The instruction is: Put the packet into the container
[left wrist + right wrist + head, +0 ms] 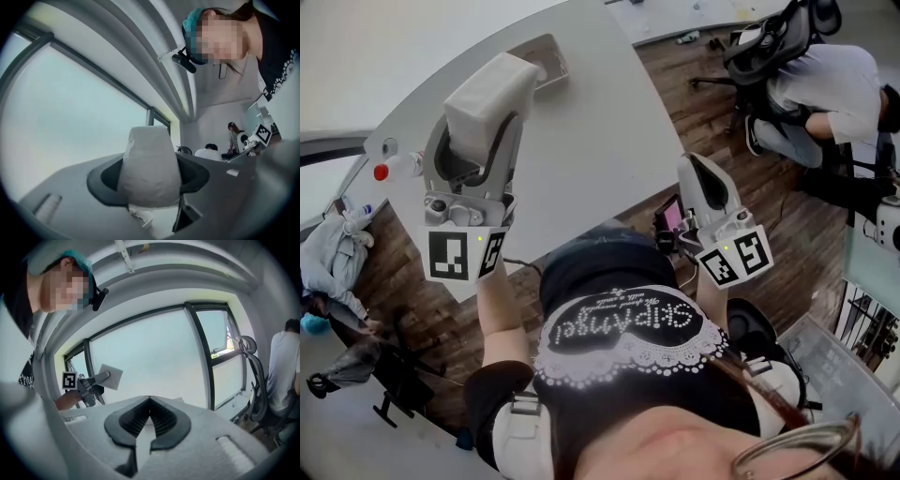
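Left gripper clamps the white packet between its wide-set jaws, the packet filling the gap and standing out past the tips. It is held up over the white table, short of the container at the far edge. Right gripper hangs near the person's body, jaws closed and empty.
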Motion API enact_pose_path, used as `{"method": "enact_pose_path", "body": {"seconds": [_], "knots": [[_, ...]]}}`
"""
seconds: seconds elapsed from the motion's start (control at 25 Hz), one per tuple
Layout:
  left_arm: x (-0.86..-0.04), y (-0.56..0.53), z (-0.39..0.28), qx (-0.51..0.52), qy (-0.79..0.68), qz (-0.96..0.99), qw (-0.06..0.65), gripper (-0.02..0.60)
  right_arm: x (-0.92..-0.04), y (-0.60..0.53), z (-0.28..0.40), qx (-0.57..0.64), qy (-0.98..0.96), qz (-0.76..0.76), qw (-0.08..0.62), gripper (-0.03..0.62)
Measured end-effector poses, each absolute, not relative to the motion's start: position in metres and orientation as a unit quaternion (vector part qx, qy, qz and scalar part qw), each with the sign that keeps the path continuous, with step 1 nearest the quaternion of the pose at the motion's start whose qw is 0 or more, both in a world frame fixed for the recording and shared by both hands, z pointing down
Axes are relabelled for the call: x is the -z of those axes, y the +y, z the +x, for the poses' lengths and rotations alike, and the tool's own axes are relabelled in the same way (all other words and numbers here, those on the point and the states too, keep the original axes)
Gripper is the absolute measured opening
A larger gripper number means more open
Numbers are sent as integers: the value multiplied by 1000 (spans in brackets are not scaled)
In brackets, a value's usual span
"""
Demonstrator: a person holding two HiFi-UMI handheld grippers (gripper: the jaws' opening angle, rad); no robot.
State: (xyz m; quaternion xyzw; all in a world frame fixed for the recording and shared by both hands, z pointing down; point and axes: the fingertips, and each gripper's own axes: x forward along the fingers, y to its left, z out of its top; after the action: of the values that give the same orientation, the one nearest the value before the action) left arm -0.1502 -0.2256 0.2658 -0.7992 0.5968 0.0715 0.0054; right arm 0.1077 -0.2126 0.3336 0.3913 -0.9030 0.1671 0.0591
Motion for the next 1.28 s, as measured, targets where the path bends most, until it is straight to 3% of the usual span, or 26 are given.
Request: {"method": "enact_pose_path", "body": {"seconds": [0.2, 0.52, 1.28], "knots": [[-287, -266, -157, -42, 592, -805, 20, 281, -334, -216, 110, -169, -900, 397, 59, 2], [-352, -312, -178, 11, 608, -793, -46, 279, -337, -215, 112, -173, -893, 409, 66, 2], [-434, -358, -171, 51, 567, -817, -90, 279, -349, -214, 114, -184, -883, 426, 72, 2]]}}
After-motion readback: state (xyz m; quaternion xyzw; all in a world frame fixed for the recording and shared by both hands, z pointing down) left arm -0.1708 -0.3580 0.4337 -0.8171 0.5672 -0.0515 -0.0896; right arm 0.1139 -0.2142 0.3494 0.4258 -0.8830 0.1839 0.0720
